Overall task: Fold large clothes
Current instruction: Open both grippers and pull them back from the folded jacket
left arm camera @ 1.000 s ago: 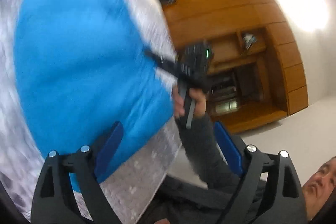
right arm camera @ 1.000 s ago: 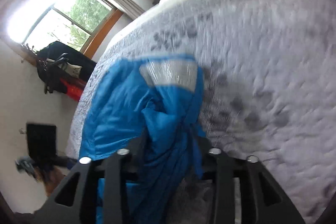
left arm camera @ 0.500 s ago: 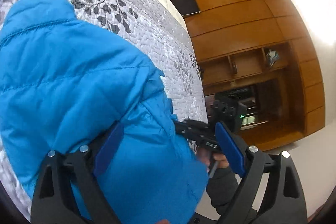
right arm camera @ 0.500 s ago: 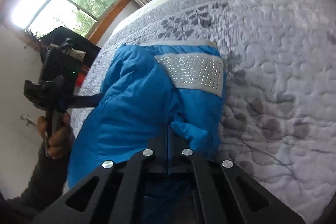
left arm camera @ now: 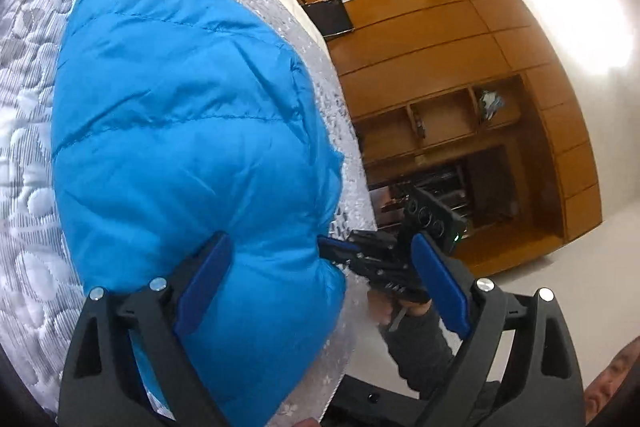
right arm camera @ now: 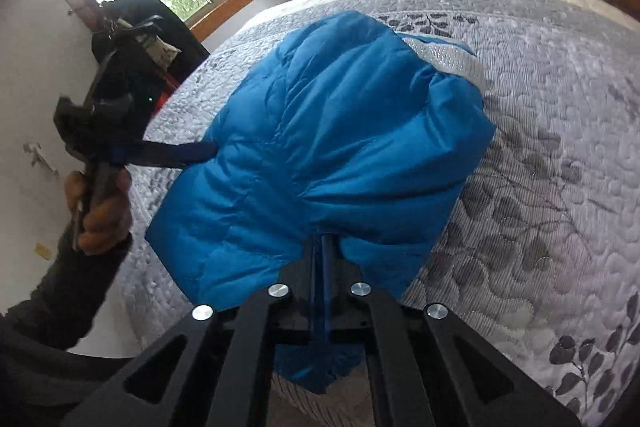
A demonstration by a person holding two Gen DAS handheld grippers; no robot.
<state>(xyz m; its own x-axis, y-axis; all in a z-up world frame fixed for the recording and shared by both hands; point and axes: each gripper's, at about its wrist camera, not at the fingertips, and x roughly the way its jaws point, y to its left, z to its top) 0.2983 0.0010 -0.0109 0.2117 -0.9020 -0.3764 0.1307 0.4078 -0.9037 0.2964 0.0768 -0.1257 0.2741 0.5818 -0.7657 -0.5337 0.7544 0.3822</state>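
Right wrist view shows the right gripper [right arm camera: 325,259] clamped tight on the near hem of the blue puffer jacket [right arm camera: 336,147], which lies folded at the bed's [right arm camera: 560,187] near edge on the grey quilt. Left gripper [left arm camera: 320,267] hangs with its blue pads spread wide above the jacket [left arm camera: 180,147], holding nothing.
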